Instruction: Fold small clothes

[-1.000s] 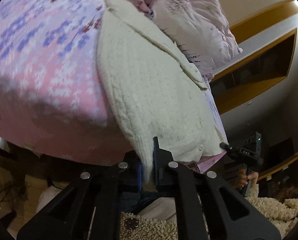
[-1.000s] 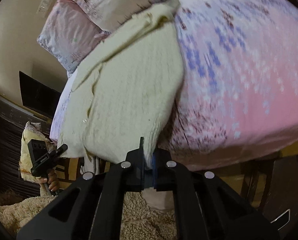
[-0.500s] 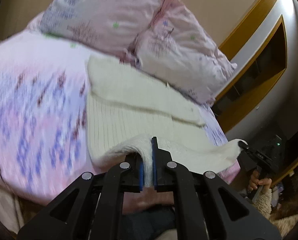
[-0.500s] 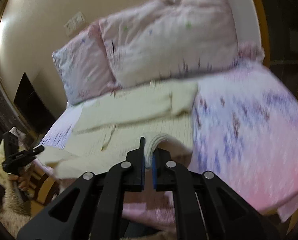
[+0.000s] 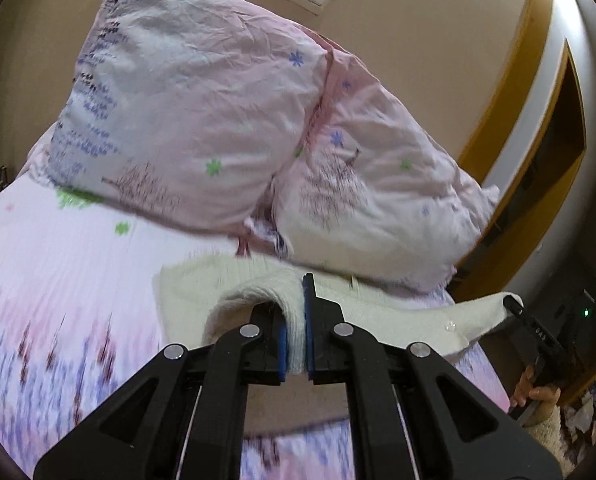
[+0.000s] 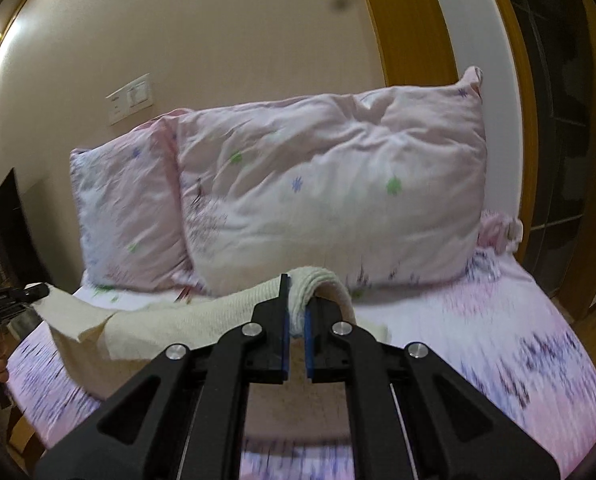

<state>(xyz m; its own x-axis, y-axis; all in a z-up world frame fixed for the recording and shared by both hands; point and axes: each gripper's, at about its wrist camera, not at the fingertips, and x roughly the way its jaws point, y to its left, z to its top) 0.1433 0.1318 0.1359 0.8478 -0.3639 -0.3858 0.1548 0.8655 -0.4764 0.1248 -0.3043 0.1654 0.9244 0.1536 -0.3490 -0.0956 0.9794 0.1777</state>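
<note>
A cream knit sweater (image 5: 410, 312) lies on the pink floral bed (image 5: 58, 280), its near edge lifted and carried toward the pillows. My left gripper (image 5: 296, 320) is shut on one corner of that edge. My right gripper (image 6: 296, 308) is shut on the other corner of the sweater (image 6: 158, 320). Each gripper shows in the other's view: the right one (image 5: 516, 306) at the right edge, the left one (image 6: 26, 292) at the left edge, both pinching cream cloth. The sweater's lower layer is mostly hidden under the lifted fold.
Two pink floral pillows (image 5: 202, 120) (image 6: 330, 184) lean on the beige wall at the head of the bed. A wall switch plate (image 6: 130, 98) sits above them. A wooden door frame (image 6: 418, 40) stands at the right. The bed's edge drops off near a dark opening (image 6: 6, 220) on the left.
Both grippers have risen and swung forward over the bed, carrying the sweater's hem up toward the pillows. The sweater went from hanging flat off the bed's edge to being folded over itself.
</note>
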